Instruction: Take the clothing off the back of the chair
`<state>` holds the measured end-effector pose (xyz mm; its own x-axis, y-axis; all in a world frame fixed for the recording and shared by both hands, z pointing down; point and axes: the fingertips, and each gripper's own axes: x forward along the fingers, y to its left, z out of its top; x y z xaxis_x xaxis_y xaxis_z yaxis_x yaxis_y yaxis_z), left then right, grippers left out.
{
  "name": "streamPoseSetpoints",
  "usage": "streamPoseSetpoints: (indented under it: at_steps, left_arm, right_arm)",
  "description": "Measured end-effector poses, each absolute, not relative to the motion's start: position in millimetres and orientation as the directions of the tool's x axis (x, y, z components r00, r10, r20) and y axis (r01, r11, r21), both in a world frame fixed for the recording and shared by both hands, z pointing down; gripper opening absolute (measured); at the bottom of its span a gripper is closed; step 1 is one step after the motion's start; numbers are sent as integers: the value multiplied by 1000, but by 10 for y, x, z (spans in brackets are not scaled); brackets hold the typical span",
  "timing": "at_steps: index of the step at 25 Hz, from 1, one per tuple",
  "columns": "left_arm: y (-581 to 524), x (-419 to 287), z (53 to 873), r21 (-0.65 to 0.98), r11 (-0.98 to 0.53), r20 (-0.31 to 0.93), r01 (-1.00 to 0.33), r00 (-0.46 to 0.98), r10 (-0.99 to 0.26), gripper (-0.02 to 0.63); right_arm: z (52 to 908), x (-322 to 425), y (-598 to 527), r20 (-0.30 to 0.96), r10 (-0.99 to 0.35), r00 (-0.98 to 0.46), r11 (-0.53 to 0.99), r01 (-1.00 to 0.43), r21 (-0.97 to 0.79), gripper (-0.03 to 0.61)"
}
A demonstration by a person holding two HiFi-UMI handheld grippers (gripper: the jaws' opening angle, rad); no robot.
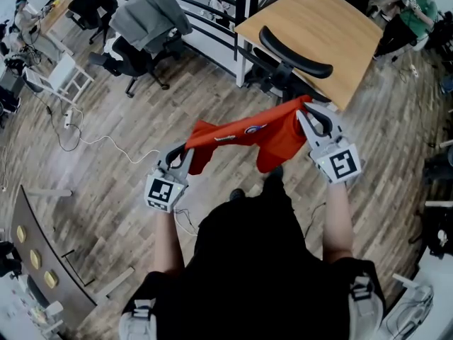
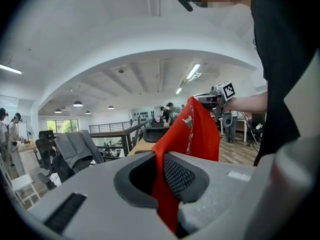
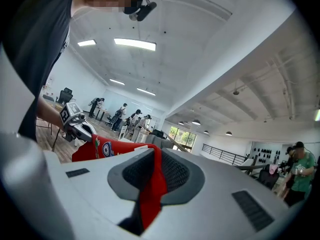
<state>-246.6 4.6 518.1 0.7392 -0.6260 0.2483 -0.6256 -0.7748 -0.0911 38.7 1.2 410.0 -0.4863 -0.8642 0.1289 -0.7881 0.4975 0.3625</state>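
Head view looks down over my dark shirt (image 1: 255,261) to both tools, which I hold out in front of me above the wooden floor (image 1: 106,119). My left gripper (image 1: 182,153) is closed to a narrow gap on one end of the red garment (image 1: 262,137). The left gripper view confirms it: the red cloth runs down between the two dark pads (image 2: 180,176) and is pinched there. My right gripper (image 1: 306,113) is closed in the same way on the other end, and its own view shows a fold of the cloth pressed between its jaws. So the garment hangs in the air between the two grippers, stretched like a band from lower left to upper right, with a loose part dropping from its middle. It touches no furniture that I can see.

Just beyond the garment stands the black chair (image 1: 296,54), near the corner of the wooden table (image 1: 333,27). Its curved back is bare. I judge that the taking-off step is practically done: the clothing is free of the chair back and fully in my grip. The next move, I think, calls for carrying it away from the chair with both grips firm, so the hanging part does not catch on the backrest. Farther away, at the upper left, another chair (image 1: 134,59) carries a grey jacket (image 1: 150,13), well apart from my grippers.
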Motion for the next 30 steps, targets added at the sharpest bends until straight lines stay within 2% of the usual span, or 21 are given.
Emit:
streamPoseSetpoints:
  at_steps: [30]
  left_arm:
    - [64, -2418, 5511, -85, -793, 326, -603, 735, -594, 21]
  right_arm:
    - [4456, 386, -122, 213, -860, -464, 510, -801, 314, 37]
